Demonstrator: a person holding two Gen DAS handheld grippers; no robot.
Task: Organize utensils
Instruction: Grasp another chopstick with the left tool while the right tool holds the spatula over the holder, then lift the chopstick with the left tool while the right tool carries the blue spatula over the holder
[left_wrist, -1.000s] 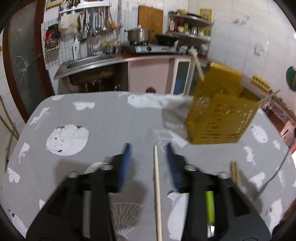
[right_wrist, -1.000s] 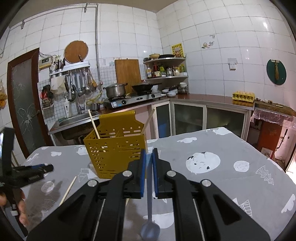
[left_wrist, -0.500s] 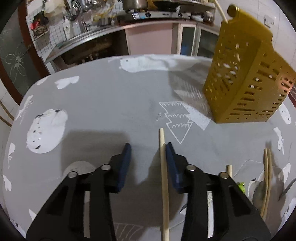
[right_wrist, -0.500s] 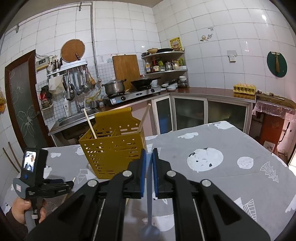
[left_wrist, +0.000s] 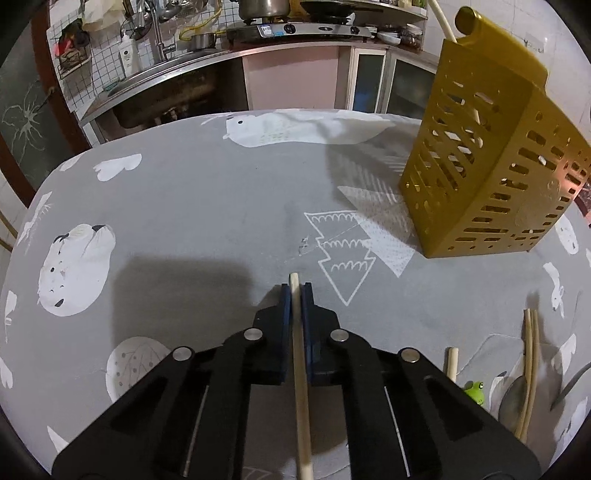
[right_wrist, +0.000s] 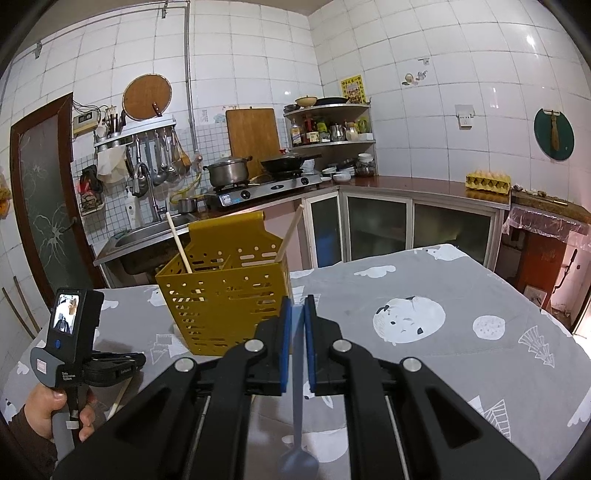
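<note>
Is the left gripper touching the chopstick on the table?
Touching. The left wrist view shows the left gripper with both blue pads pressed against the chopstick.

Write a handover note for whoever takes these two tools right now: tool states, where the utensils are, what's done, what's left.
Left tool: jaws have just closed on a wooden chopstick lying on the table; not lifted yet.
Right tool: shut on a grey spoon, bowl hanging toward the camera, in front of the yellow holder.
Done: two chopsticks stand in the holder.
Left: bin this chopstick and the spoon, then the chopstick pair, another stick and a metal spoon still on the table.
</note>
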